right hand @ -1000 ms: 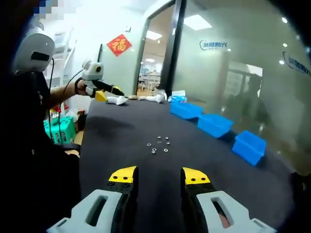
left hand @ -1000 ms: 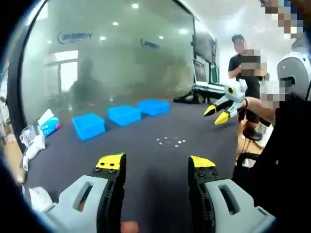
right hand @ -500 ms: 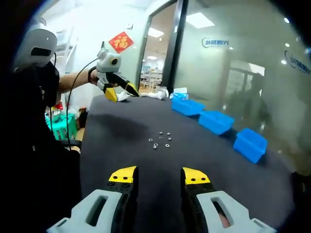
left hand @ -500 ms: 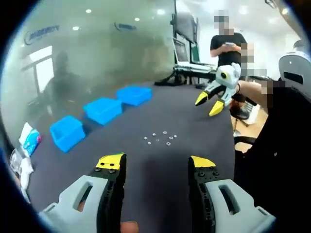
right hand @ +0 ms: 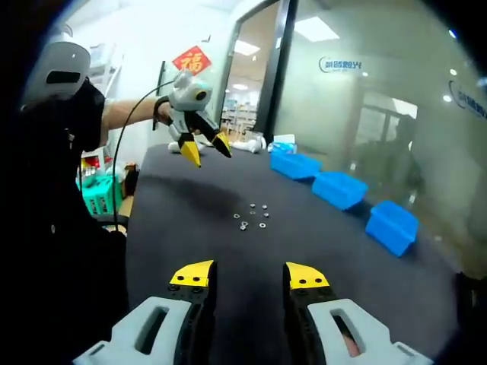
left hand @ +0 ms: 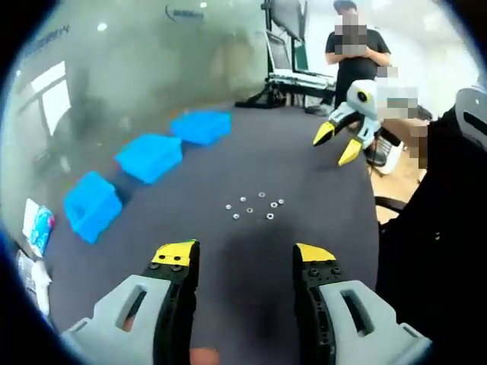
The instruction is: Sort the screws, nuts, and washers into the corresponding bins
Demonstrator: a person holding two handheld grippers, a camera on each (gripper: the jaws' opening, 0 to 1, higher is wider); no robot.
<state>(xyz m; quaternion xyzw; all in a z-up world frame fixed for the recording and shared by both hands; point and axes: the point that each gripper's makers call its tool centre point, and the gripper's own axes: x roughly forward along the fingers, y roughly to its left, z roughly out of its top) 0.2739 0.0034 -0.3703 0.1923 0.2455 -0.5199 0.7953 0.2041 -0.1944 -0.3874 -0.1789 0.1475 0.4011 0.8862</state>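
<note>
A small scatter of screws, nuts and washers [left hand: 255, 207] lies in the middle of the dark table [left hand: 304, 182]. Three blue bins stand in a row along the glass-wall side: [left hand: 91, 204], [left hand: 148, 156], [left hand: 202, 125]. My left gripper [left hand: 243, 258] is open and empty, well short of the hardware. The right gripper [left hand: 337, 143] hangs open in the air over the table's edge. In the right gripper view, my right gripper [right hand: 249, 275] is open and empty, with the hardware [right hand: 253, 215] ahead and the bins [right hand: 338, 188] on the right. The left gripper [right hand: 207, 150] hovers open above the table's far left.
A person [left hand: 354, 53] stands beyond the table by monitors. A glass wall [right hand: 365, 91] runs behind the bins. White items and a blue packet [right hand: 281, 148] lie at the table's far end. A green crate [right hand: 99, 201] sits on the floor beside the table.
In the right gripper view the left gripper has swung right and nearer over the table. The left gripper view has tilted down toward the tabletop. The hardware and bins have not moved.
</note>
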